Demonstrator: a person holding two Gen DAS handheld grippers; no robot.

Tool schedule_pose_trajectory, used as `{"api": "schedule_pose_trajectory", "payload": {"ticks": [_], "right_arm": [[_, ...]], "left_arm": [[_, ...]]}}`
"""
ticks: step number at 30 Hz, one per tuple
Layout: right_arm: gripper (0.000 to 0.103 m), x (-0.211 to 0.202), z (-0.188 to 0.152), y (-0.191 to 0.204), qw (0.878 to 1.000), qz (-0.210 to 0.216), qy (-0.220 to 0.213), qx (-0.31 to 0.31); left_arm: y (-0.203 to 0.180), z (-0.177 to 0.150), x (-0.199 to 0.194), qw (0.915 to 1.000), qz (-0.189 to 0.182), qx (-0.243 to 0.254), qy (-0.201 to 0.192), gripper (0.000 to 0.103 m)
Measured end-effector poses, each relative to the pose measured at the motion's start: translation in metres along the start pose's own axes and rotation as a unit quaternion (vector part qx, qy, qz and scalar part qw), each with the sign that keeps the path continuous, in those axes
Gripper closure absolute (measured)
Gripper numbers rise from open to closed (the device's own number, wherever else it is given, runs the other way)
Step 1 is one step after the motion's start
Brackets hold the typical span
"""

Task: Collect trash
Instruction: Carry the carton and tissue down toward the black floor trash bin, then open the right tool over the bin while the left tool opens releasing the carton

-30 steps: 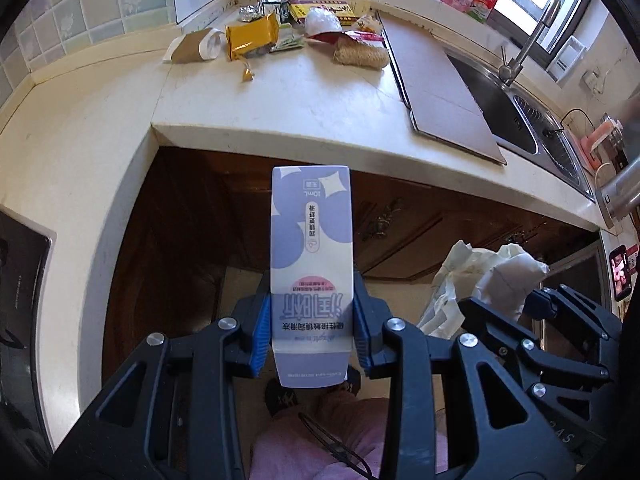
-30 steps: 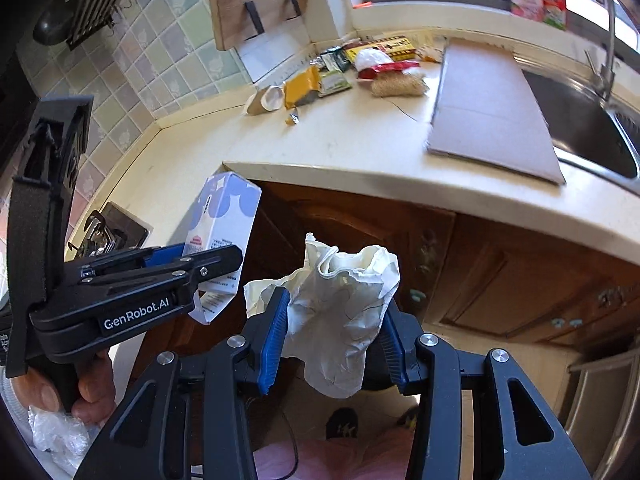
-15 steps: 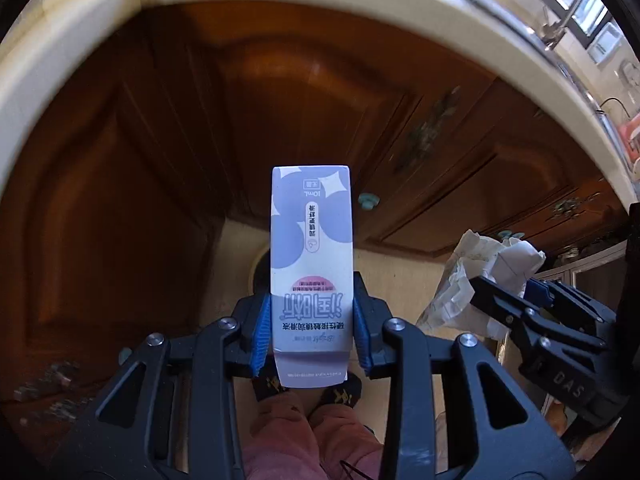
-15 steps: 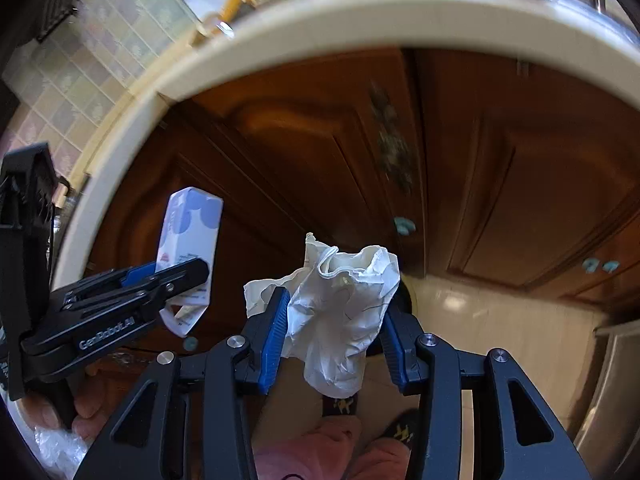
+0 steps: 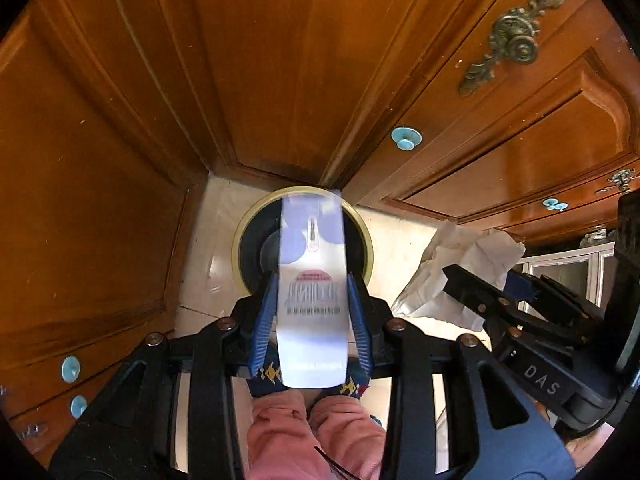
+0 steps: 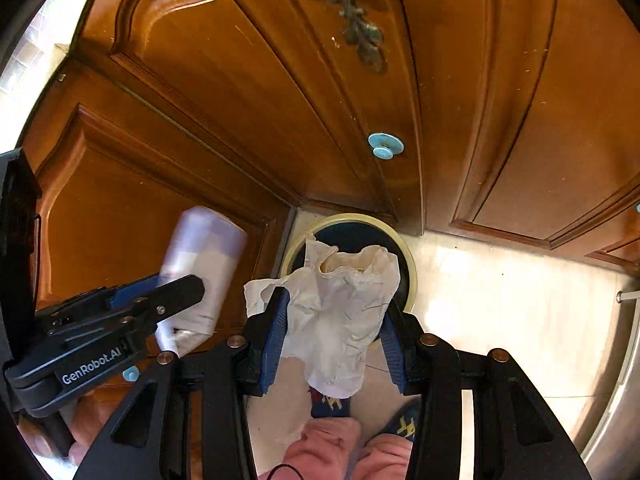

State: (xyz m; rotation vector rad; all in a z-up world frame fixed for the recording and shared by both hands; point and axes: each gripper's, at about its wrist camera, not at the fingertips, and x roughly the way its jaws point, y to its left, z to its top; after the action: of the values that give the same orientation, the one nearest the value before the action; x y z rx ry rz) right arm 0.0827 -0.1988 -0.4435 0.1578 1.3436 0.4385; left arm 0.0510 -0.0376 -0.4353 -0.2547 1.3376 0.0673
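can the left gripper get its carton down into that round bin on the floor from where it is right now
Probably yes. The left gripper holds the carton pointing down over the bin, whose dark mouth looks open, with nothing between them.

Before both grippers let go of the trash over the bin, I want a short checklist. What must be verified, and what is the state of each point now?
1. Left gripper grips the carton: ok.
2. Right gripper grips the crumpled paper: ok.
3. Bin mouth open, no lid: ok.
4. Carton lined up with the bin mouth: ok in the left wrist view; true height above it, cannot tell.
5. Paper lined up with the bin mouth: ok in the right wrist view.
6. Room left inside the bin: cannot tell.
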Motion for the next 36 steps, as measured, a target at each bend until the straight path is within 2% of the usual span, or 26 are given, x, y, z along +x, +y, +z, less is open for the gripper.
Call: {"api": "schedule_pose_trajectory", "payload": {"ticks": [3,5,15,20,23,26,30,36], "right_arm": [[0.060,0.009,0.005,0.001,1.000,-0.001,0.002,-0.001],[0.059,0.015,0.007,0.002,1.000,-0.002,0.006,-0.001],[0.055,0.037,0.024,0.014,1.000,0.001,0.017,-0.009],[0.051,0.044,0.034,0.025,1.000,0.008,0.025,-0.005],[0.042,0.041,0.039,0.032,1.000,0.010,0.023,-0.006],[0.041,0.031,0.041,0.038,1.000,0.009,0.020,-0.008],[0.041,0.006,0.042,0.044,1.000,0.009,0.013,-0.006],[0.040,-0.059,0.038,0.065,1.000,0.011,0.000,-0.001]], "left_arm": [[0.004,0.008,0.008,0.9999,0.015,0.000,0.007,0.057],[0.004,0.012,0.010,0.9997,0.023,-0.005,0.005,0.042],[0.019,0.024,-0.013,0.9983,0.055,-0.011,-0.013,0.020],[0.025,0.026,-0.034,0.9981,0.056,-0.012,-0.024,0.019],[0.026,0.026,-0.050,0.9980,0.054,-0.014,-0.030,0.019],[0.027,0.028,-0.069,0.9978,0.053,-0.017,-0.037,0.019],[0.026,0.029,-0.101,0.9977,0.047,-0.018,-0.046,0.019],[0.013,0.032,-0.162,0.9972,0.031,-0.001,-0.068,0.019]]}}
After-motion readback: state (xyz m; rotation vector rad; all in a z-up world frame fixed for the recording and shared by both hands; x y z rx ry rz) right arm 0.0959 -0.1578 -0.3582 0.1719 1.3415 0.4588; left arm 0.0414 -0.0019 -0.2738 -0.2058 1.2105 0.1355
